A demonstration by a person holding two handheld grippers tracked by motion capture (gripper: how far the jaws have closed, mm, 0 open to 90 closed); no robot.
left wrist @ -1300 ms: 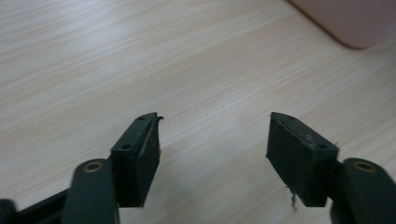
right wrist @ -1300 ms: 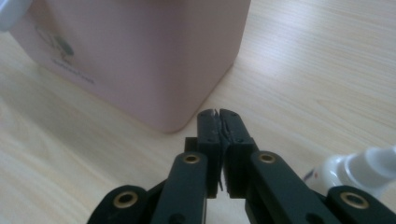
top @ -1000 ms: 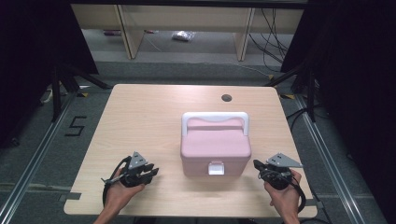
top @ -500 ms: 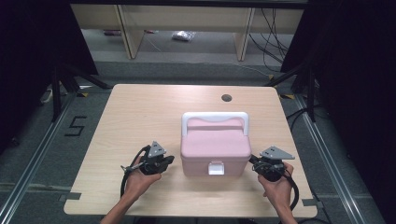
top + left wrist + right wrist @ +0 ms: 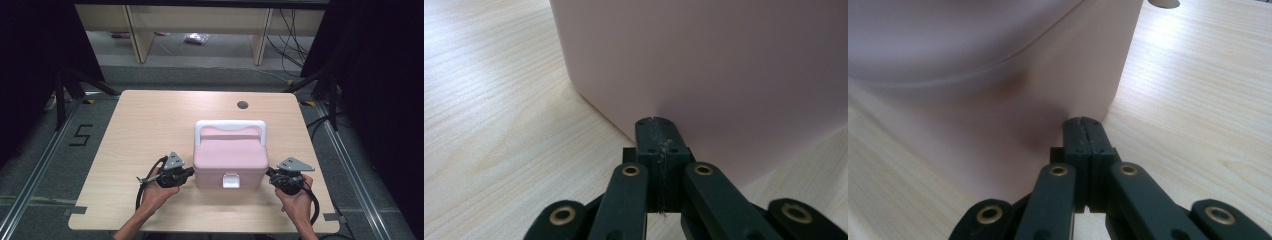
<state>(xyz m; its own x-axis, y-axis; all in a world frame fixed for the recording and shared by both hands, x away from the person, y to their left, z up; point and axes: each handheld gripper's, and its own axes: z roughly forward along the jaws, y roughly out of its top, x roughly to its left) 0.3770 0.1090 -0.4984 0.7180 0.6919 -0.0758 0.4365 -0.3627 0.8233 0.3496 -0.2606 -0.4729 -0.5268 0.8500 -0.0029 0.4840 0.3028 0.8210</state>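
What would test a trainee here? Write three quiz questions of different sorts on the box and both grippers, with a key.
1. True or false: the pink box has its lid raised.
2. Multiple choice: where is the left gripper? A) on the white handle B) closed, tip at the box's side wall C) beside the table's round hole
3. Fill in: the right gripper has its jaws ____ near a corner of the box.

Key: 1 false, the lid is down with the white latch at the front; 2 B; 3 shut.
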